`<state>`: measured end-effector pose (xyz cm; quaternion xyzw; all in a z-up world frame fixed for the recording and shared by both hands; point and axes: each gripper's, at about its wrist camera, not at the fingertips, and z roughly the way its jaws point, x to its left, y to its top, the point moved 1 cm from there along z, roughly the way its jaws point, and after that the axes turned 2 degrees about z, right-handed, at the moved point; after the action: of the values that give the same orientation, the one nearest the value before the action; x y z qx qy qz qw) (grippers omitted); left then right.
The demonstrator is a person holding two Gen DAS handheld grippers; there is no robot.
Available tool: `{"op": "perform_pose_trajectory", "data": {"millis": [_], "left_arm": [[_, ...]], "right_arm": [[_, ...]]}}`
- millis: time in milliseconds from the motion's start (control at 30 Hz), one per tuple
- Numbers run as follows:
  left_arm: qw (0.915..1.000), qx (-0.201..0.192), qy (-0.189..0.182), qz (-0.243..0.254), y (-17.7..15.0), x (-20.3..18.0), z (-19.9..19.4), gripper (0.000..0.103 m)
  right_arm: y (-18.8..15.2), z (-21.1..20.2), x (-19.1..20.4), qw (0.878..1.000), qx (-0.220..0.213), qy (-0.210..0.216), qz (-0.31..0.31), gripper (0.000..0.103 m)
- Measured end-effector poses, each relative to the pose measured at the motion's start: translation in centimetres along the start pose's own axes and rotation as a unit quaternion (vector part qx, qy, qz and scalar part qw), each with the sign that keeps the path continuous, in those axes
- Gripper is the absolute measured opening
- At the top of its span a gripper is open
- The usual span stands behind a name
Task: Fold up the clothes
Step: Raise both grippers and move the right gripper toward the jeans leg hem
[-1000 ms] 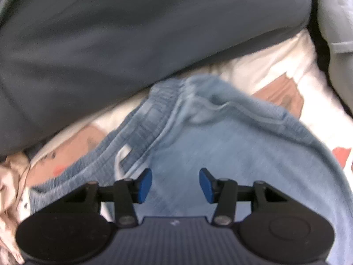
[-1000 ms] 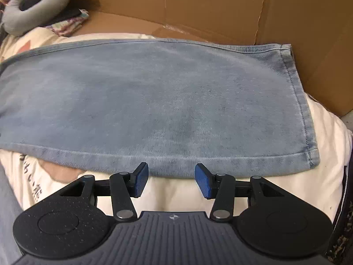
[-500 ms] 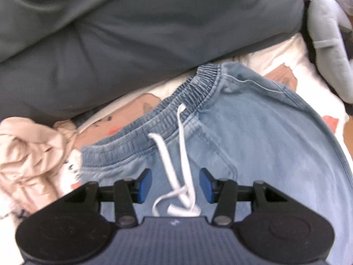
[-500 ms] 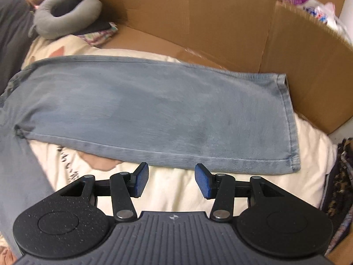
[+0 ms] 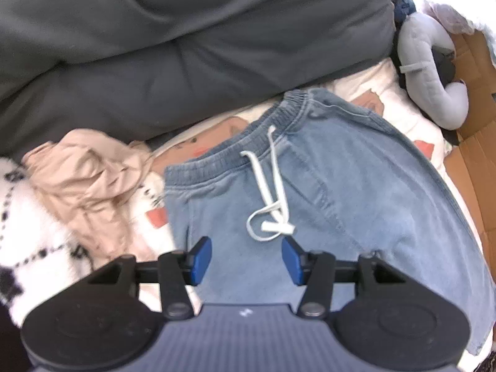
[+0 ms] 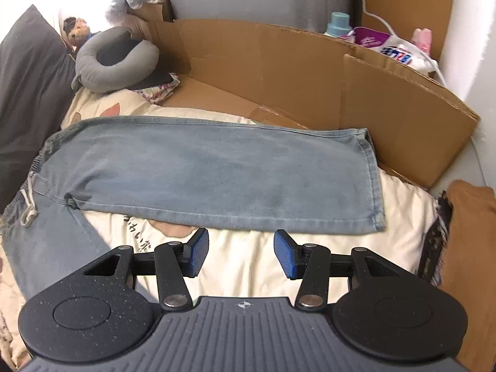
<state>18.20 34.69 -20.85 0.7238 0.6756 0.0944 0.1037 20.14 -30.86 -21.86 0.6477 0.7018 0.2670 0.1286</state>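
Below our left gripper (image 5: pixel 246 259) the jeans (image 5: pixel 356 204) ran out of view: their lower part was cut off by the gripper's body, and the whole picture was blurred, so the weave and stitching were hard to make out. The jeans lay flat on the cream sheet (image 6: pixel 279 260), waistband toward the grey cushion (image 5: pixel 186 46), white drawstring (image 5: pixel 272 204) looped on the front just beyond our fingertips. A beige garment (image 5: pixel 86 179) lay crumpled left of the waistband, its shape unclear. From the right view, one leg stretched across the sheet toward the cardboard (image 6: pixel 294 71); the other leg passed under our right gripper (image 6: pixel 241 255) and was mostly hidden. The neck pillow (image 6: pixel 114 62) sat beyond the waistband, by the cardboard.

Our left jaws were opening with nothing between them; the pads touched no cloth. Our right jaws stood apart, empty, above bare sheet just short of the leg's hem.

A second before, our left view was filled by the waistband close up and the drawstring was unseen; now more of the jeans and the beige garment showed. Our right view earlier held only the leg and the cardboard; now the waistband, the pillow and bottles behind the cardboard had come into view.
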Motion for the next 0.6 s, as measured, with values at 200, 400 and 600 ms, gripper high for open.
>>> {"op": "perform_pose_trajectory", "data": {"millis": [200,400,600], "left_arm": [[0.9999,0.003,-0.010,-0.013,-2.6,2.7,-1.2,0.053],[0.9992,0.002,-0.035,-0.021,-5.1,4.5,-1.9,0.053],[0.9976,-0.003,-0.064,-0.028,-7.2,5.5,-1.9,0.053]], "right_arm": [[-2.2,-3.7,-1.7,1.000,-0.011,0.009,0.012,0.053],[-5.6,-6.5,-3.3,0.999,-0.019,0.018,0.026,0.053],[-9.9,-8.7,-4.5,0.998,-0.024,0.027,0.043,0.053]]}}
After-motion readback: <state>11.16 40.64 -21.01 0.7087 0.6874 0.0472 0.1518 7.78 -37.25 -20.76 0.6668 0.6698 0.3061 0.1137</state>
